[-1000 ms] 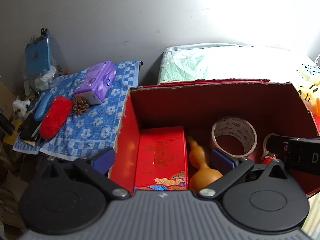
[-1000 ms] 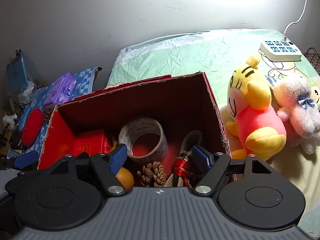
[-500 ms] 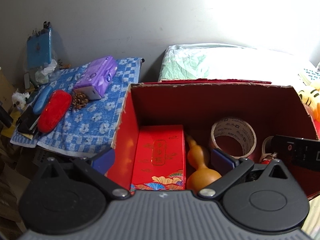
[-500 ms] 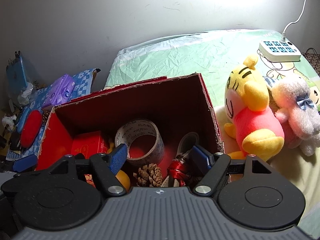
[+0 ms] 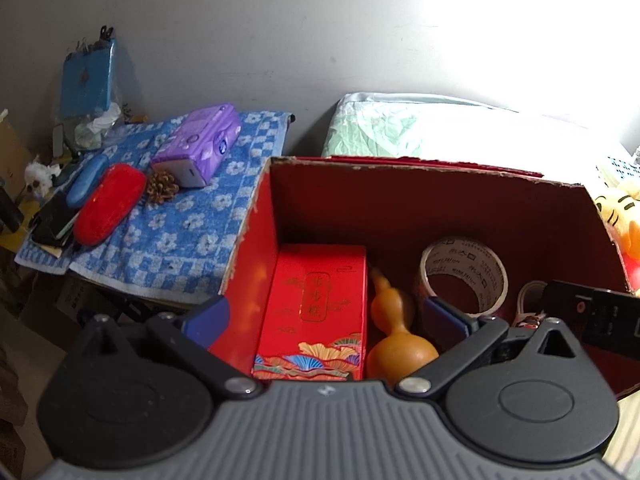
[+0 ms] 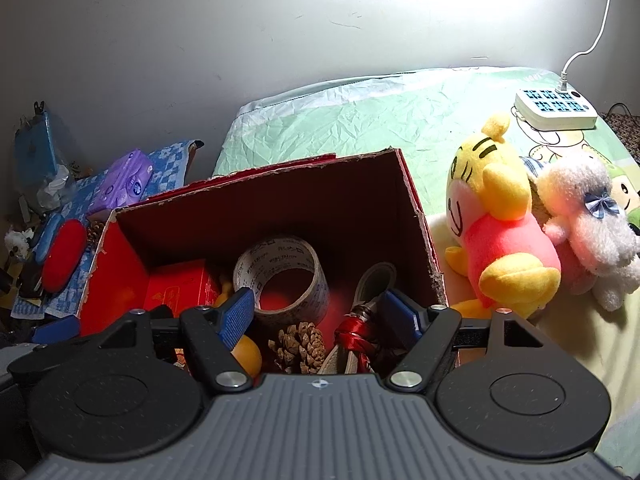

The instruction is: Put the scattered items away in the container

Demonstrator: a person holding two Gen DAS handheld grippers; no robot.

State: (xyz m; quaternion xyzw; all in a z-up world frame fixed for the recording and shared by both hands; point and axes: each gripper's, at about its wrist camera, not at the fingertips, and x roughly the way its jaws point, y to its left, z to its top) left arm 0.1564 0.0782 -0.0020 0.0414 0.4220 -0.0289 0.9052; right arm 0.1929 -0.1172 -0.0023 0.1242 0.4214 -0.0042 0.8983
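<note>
An open red cardboard box [image 5: 400, 164] holds a red gift box [image 5: 316, 300], a tan gourd [image 5: 394, 344] and a tape roll [image 5: 464, 276]. My left gripper [image 5: 326, 318] hangs open and empty over the box's left wall, one finger outside and one inside. Over the right half of the box [image 6: 260, 184] my right gripper [image 6: 320, 312] is open too. A pine cone [image 6: 300, 344] and a red tassel [image 6: 358, 338] lie below it. On the blue checked towel [image 5: 180, 232] to the left rest a purple tissue pack [image 5: 200, 144], a pine cone [image 5: 162, 186], a red pouch [image 5: 108, 208] and a blue case [image 5: 86, 176].
A yellow tiger plush [image 6: 504, 236] and a pink-white plush [image 6: 588, 224] lie on the green sheet [image 6: 360, 120] right of the box. A white power strip [image 6: 556, 110] sits at the far right. A blue pad [image 5: 86, 80] leans on the wall behind the towel.
Both views have drifted only slightly, with the box a little further off from the left gripper. Both grippers stay open and empty, and nothing in the box has moved.
</note>
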